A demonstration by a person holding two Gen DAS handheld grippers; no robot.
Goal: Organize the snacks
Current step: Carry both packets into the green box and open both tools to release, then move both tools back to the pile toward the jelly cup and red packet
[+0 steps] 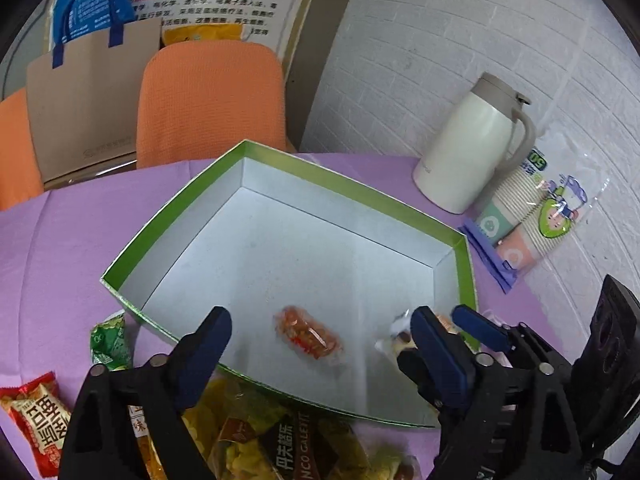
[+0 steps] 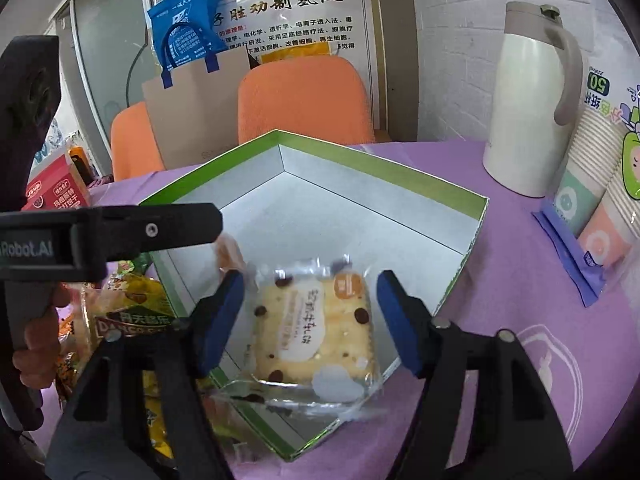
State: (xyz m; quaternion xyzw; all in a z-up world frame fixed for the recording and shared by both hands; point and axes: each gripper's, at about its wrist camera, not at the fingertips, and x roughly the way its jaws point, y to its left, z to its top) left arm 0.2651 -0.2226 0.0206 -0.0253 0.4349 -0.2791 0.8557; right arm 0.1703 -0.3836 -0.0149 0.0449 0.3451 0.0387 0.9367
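Nearest the left wrist camera, the left gripper is hanging over the near rim of the green-edged box, its jaws standing wide with nothing between the blue pads. Beyond them a small red-orange wrapped snack is lying on the box's pale floor, apart from both pads and somewhat blurred. At the right, the right gripper is reaching in over the box's corner, beside a clear-wrapped piece. Loose snack packets are piling on the purple table below the box, a red one at the far left. A cream jug and a sleeve of paper cups are standing near the wall. From the right wrist camera, the right gripper is holding its jaws wide around a cream cake in a clear wrapper, dotted with dark chips; the pads are standing clear of it on both sides. The cake is lying in the box's near corner, its wrapper overhanging the rim. A hand is gripping the other tool's handle at the left.
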